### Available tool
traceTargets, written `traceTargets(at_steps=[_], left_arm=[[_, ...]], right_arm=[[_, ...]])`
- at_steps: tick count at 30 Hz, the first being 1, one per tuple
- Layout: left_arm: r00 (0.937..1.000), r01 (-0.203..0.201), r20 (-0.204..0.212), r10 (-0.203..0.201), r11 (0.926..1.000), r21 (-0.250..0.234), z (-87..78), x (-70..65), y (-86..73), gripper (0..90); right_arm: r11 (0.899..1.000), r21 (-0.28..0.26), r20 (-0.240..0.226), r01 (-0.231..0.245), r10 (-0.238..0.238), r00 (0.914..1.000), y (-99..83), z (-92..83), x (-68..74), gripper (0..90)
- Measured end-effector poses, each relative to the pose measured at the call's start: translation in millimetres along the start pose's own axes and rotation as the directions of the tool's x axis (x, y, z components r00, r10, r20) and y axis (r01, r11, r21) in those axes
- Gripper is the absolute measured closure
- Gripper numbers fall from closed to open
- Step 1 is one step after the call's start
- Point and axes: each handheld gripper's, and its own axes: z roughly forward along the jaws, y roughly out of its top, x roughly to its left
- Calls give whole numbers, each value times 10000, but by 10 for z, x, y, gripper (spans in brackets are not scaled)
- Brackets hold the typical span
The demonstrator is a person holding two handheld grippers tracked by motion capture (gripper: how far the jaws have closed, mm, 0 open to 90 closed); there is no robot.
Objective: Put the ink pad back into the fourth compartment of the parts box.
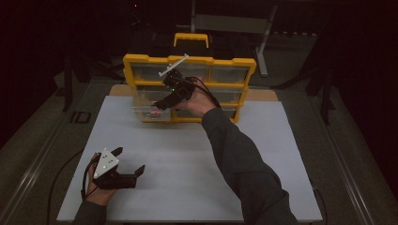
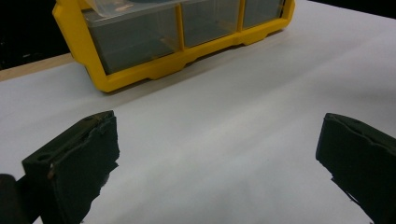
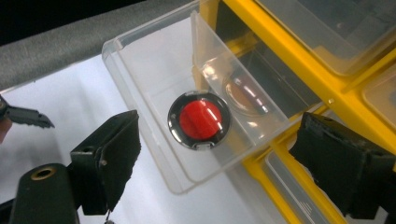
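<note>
Right tongs hang over the pulled-out clear drawer of the yellow cabinet, jaws spread wide with nothing between the pads. From the high view the drawer's contents are little more than a reddish speck; the right gripper view looks straight down into the drawer and shows a round red disc with a dark rim lying flat on its floor, close to the front wall, between the two black jaws but below them and untouched. That view also shows the drawer jutting out from the cabinet's yellow frame, with other shut clear drawers above and below, and a tip of the other tongs at its far left edge. Left tongs rest low near the front left of the white bench, well apart from the cabinet, jaws likewise spread and empty. The left gripper view shows what the others do not: the cabinet's base sitting on the bench, its bottom row of clear drawers shut, and bare white sheet between the jaws. Behind the cabinet the room is dark, with a metal stand just visible. The drawer's clear walls stand around the disc.
</note>
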Motion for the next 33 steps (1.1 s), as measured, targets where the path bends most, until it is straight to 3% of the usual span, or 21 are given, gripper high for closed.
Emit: traceTargets(at_steps=[14, 33], left_arm=[[10000, 25, 2, -25, 10000, -1, -1, 3, -2, 0], [10000, 30, 2, -30, 10000, 4, 1, 6, -3, 0]], right_arm=[[9954, 743, 175, 600, -614, 9980, -62, -64, 21, 128], [9894, 1127, 62, 910, -923, 9957, -223, -81, 37, 128]])
